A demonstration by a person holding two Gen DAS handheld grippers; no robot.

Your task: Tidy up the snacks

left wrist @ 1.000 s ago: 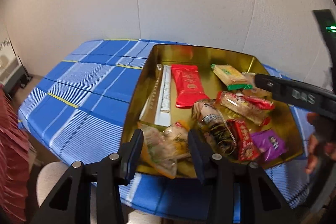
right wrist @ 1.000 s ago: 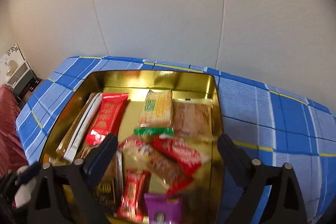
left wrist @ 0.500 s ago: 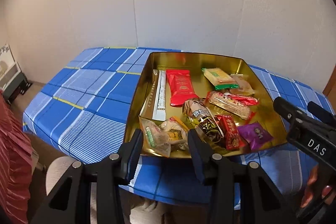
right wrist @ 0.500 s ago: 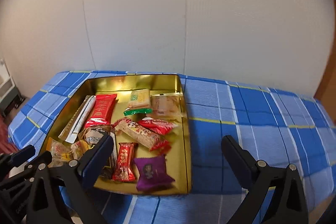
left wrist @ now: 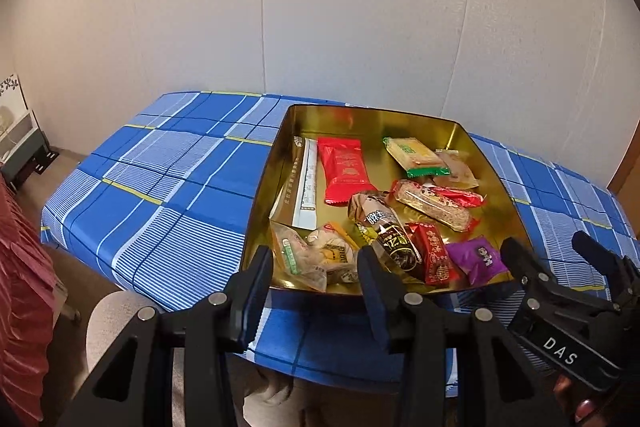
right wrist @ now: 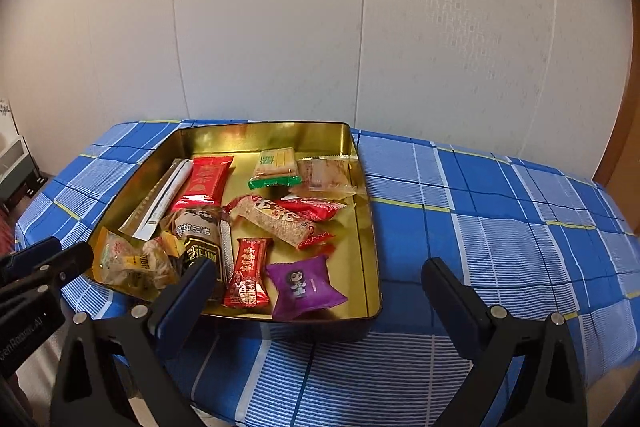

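Observation:
A gold tin (left wrist: 264, 195) (right wrist: 370, 247) sits on the blue plaid cloth and holds several wrapped snacks. Among them are a red packet (left wrist: 344, 167) (right wrist: 206, 179), a green-edged cracker pack (left wrist: 416, 155) (right wrist: 276, 165), a purple packet (left wrist: 478, 259) (right wrist: 304, 285) and a dark bar (left wrist: 390, 235). My left gripper (left wrist: 314, 267) hovers open over the tin's near rim, holding nothing; it also shows at the left edge of the right wrist view (right wrist: 48, 255). My right gripper (right wrist: 320, 275) stands wide open before the tin's near right corner, empty, and shows from the side (left wrist: 552, 251).
The tablecloth (right wrist: 500, 227) lies bare to the right and left (left wrist: 168, 179) of the tin. A pale wall rises just behind the table. Red fabric (left wrist: 20, 287) and a low shelf (left wrist: 24, 147) are at the left. A hand (left wrist: 580, 407) grips the right tool.
Both grippers have drawn back from over the tin toward the table's near edge. The right one moved furthest, so more of the cloth on the right shows. Jaw gaps look unchanged.

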